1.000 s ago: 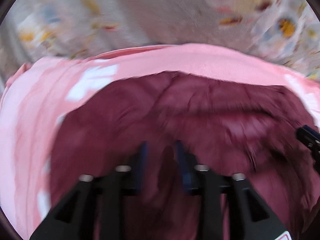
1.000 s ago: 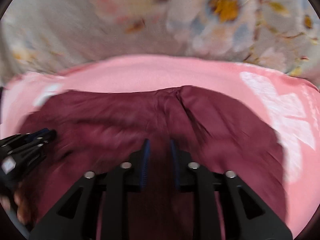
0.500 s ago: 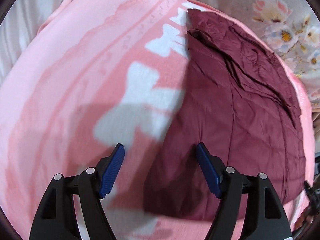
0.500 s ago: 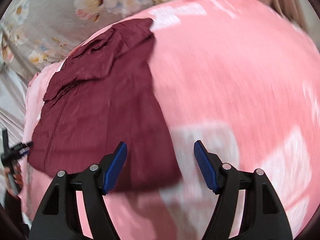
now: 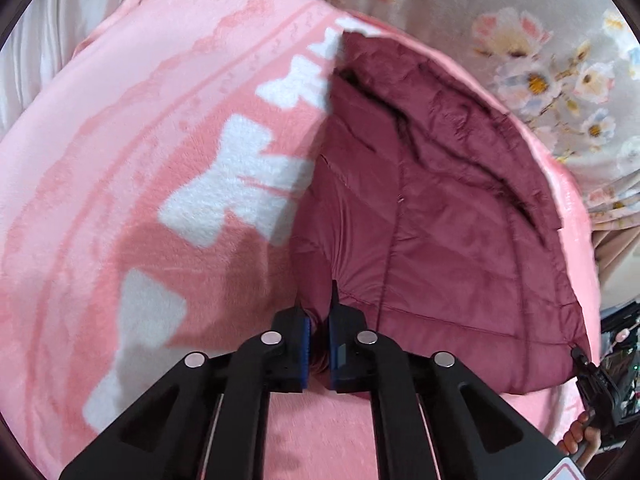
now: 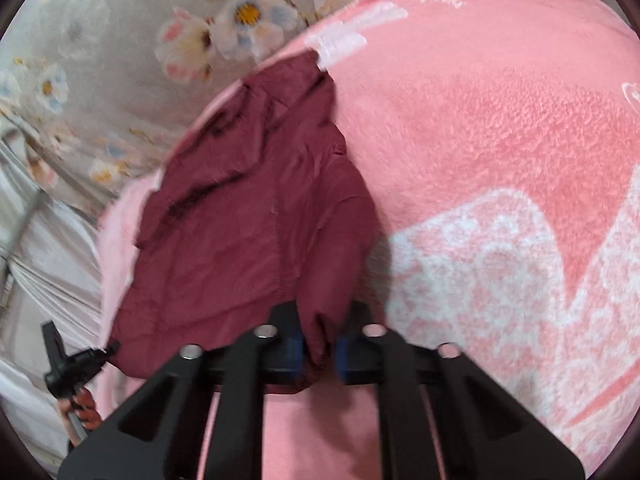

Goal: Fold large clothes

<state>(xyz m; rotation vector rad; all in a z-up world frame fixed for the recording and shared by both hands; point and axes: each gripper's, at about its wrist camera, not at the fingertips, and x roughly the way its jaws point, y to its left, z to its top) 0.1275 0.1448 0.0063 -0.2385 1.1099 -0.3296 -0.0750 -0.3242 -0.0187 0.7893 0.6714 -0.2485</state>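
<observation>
The dark red padded jacket (image 5: 432, 216) lies spread on the pink blanket (image 5: 168, 128), already doubled over itself at least once as far as I can judge: a loose upper layer with a dark open edge runs along its far side, toward the flowered sheet (image 5: 532, 80) beyond the blanket. What remains, by the look of it, is another fold or two to bring it down to a compact bundle, and both grippers seem set for just that. The left gripper (image 5: 318, 340) has just clamped down on the jacket's near edge at the corner closest to the blanket's white patterns; its blue pads (image 5: 306, 344) stand nearly together with a pinch of red fabric caught between them, and the cloth puckers in radiating creases from that spot. The right gripper (image 6: 318, 350) has likewise just closed, on the opposite near corner of the jacket, where a bunched fold of fabric hangs down between its fingers. From the left camera that right gripper shows small at the jacket's far corner, with the person's fingers on its handle. So the jacket sits ahead of both sets of jaws, its near hem pinched at two corners, the rest lying flat on the blanket.
</observation>
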